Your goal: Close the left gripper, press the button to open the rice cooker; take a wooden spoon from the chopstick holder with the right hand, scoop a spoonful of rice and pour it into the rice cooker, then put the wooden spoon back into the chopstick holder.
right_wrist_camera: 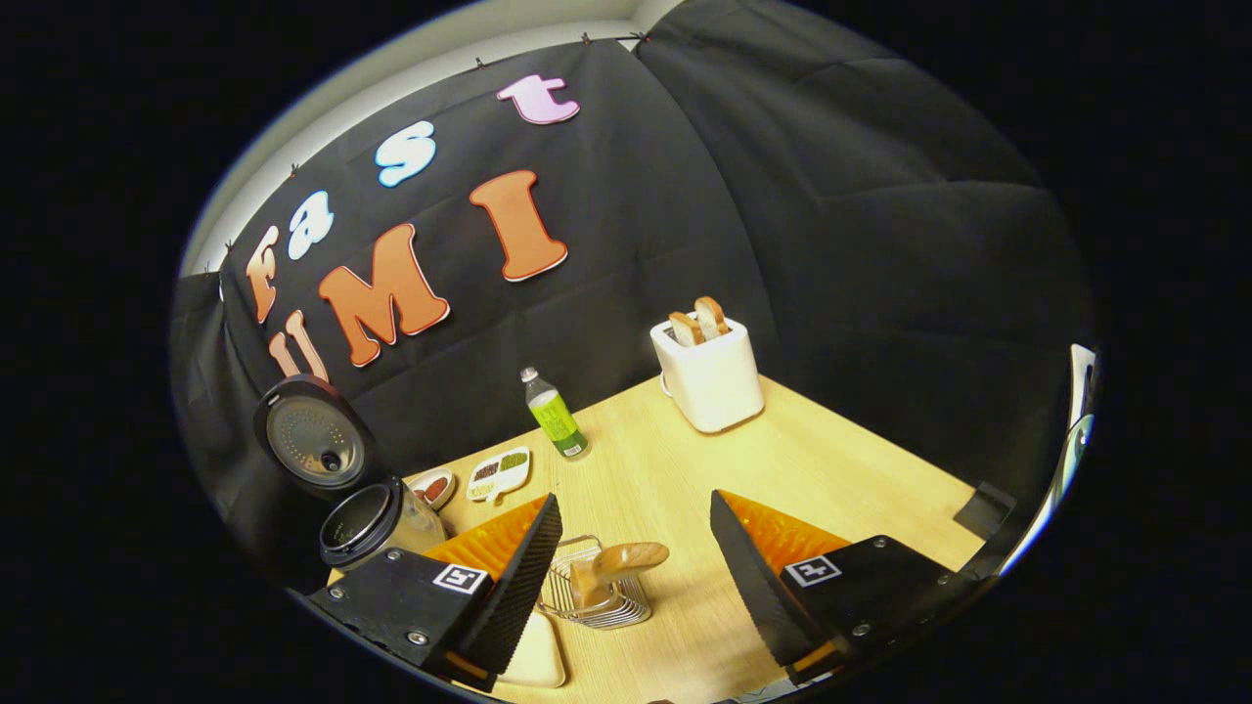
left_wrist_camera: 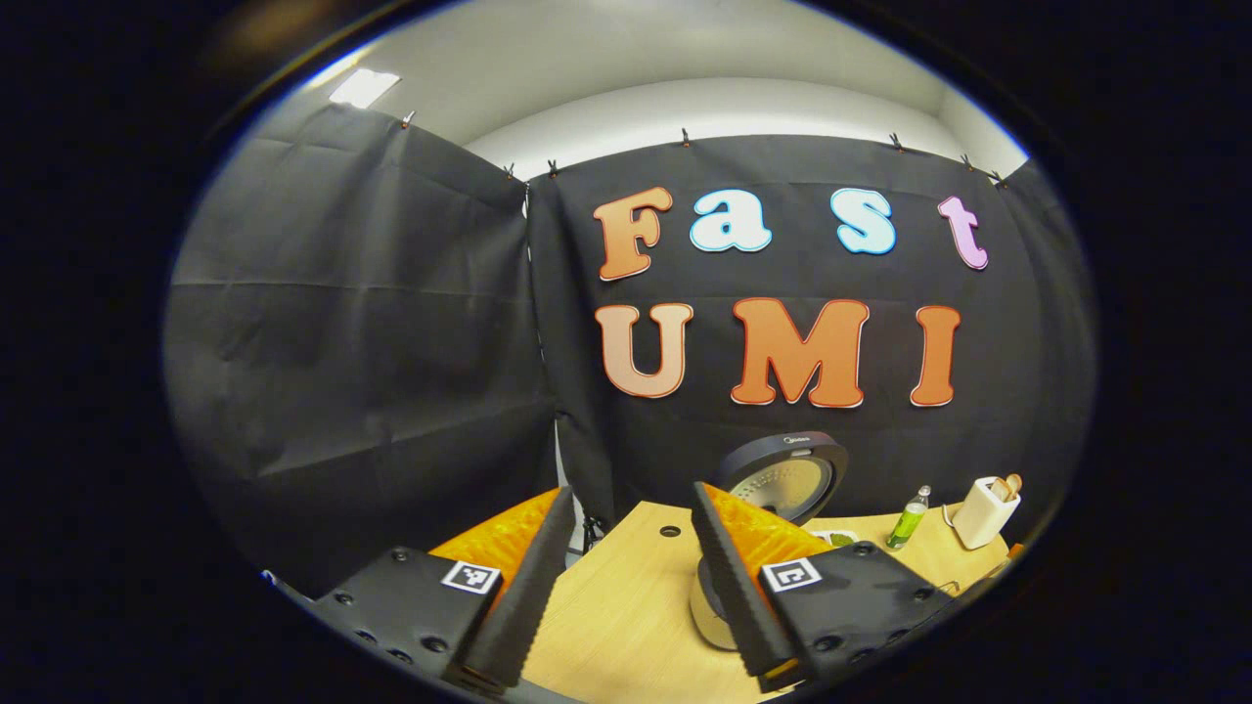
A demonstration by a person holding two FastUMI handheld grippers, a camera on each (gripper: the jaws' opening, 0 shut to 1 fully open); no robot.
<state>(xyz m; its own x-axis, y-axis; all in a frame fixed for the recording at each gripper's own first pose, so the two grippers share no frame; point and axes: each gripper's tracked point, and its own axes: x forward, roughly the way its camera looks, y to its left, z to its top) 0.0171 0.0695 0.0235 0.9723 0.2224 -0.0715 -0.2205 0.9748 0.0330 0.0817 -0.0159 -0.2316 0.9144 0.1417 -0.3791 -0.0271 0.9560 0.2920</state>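
Observation:
The rice cooker [left_wrist_camera: 782,479] stands with its round lid raised, its pale body partly hidden behind a finger of my left gripper [left_wrist_camera: 633,494]. That gripper is open and holds nothing, hovering high over the table's left end. In the right gripper view the cooker [right_wrist_camera: 367,528] sits at the far left, its pot open and its lid upright behind it. A wooden spoon [right_wrist_camera: 626,559] lies in the wire chopstick holder [right_wrist_camera: 597,606]. My right gripper [right_wrist_camera: 634,501] is open above them, and the holder lies between its fingers, nearer the left one.
On the wooden table [right_wrist_camera: 831,460] stand a white toaster [right_wrist_camera: 709,376] with two bread slices and a green bottle [right_wrist_camera: 556,416]. Two small dishes [right_wrist_camera: 499,472] lie near the cooker. A pale tray [right_wrist_camera: 538,650] sits beside the holder. Black cloth walls close the back and sides.

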